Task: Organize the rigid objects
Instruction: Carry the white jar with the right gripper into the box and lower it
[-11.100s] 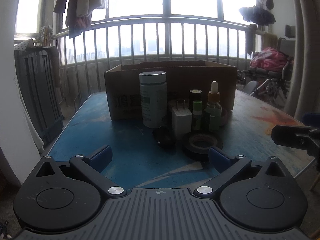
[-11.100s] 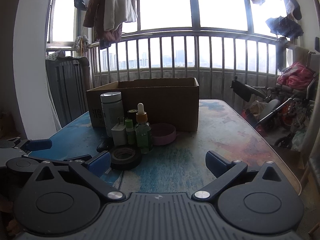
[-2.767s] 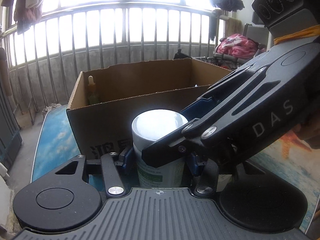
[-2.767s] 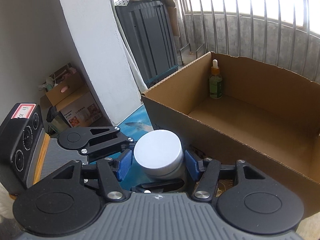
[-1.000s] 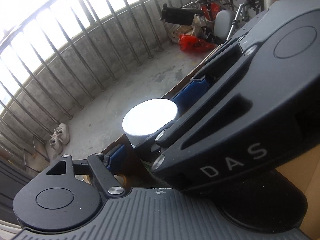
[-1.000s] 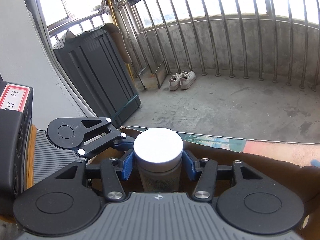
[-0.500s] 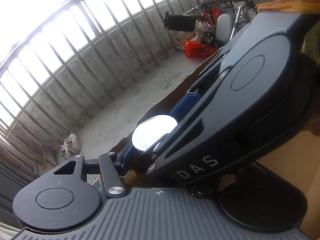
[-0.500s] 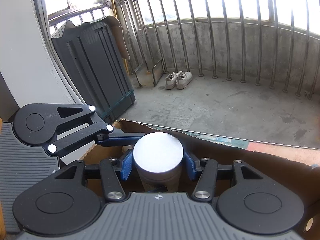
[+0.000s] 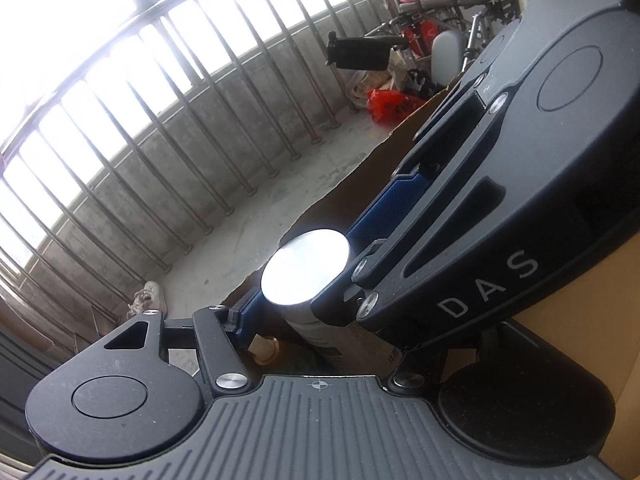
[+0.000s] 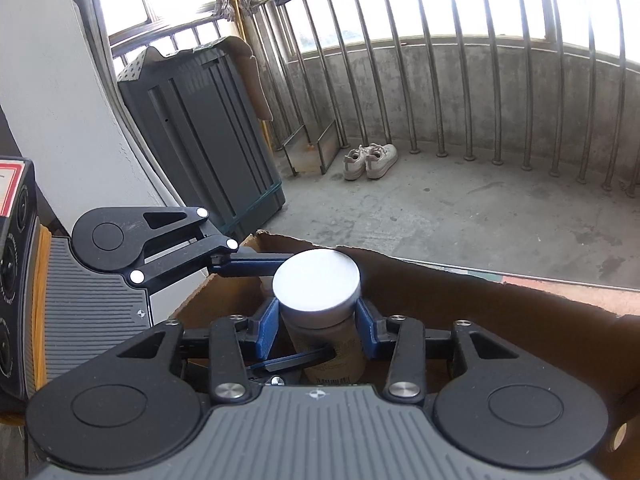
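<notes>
R gripper (image 10: 316, 330) is closing, grasping white bottle (image 10: 316, 280) inside cardboard box (image 10: 480, 300); L gripper (image 9: 304, 304) is opening at 9 o'clock, bottle between its fingers.

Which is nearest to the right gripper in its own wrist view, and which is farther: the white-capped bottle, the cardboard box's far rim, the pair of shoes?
1. White-capped bottle: between the closing jaws of the right gripper.
2. Cardboard box's far rim: just behind the bottle.
3. Pair of shoes: on the floor near the railing.
</notes>
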A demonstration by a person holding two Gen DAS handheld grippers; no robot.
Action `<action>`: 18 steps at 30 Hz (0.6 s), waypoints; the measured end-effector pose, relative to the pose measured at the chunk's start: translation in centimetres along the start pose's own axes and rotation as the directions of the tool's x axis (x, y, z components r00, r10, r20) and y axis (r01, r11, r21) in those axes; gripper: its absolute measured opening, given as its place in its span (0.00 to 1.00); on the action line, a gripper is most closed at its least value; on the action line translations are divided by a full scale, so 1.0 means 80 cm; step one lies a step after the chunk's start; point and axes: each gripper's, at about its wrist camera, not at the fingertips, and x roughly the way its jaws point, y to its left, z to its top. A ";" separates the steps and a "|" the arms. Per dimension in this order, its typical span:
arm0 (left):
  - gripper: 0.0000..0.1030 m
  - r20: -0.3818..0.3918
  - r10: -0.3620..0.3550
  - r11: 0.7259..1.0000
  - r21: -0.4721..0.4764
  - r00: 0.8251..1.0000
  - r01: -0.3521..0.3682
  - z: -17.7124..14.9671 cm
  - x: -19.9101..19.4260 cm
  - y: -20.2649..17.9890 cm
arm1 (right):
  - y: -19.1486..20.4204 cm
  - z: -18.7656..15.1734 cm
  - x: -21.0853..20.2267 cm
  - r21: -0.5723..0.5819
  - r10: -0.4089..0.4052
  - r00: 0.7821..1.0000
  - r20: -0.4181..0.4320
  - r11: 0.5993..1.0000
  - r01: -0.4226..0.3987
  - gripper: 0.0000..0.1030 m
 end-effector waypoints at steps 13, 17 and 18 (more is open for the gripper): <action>0.72 0.027 0.090 0.987 0.135 0.996 -0.093 0.005 -0.021 -0.015 | 0.013 -0.004 -0.003 -0.019 -0.007 1.000 0.000 1.000 0.007 0.44; 0.54 -0.007 0.116 0.966 0.233 0.993 -0.111 0.007 -0.012 -0.031 | 0.012 -0.005 -0.008 -0.019 -0.009 1.000 0.014 1.000 0.009 0.44; 0.54 -0.002 0.123 0.961 0.250 0.992 -0.119 0.008 -0.011 -0.034 | 0.010 -0.004 -0.009 -0.011 -0.003 1.000 0.020 1.000 0.004 0.44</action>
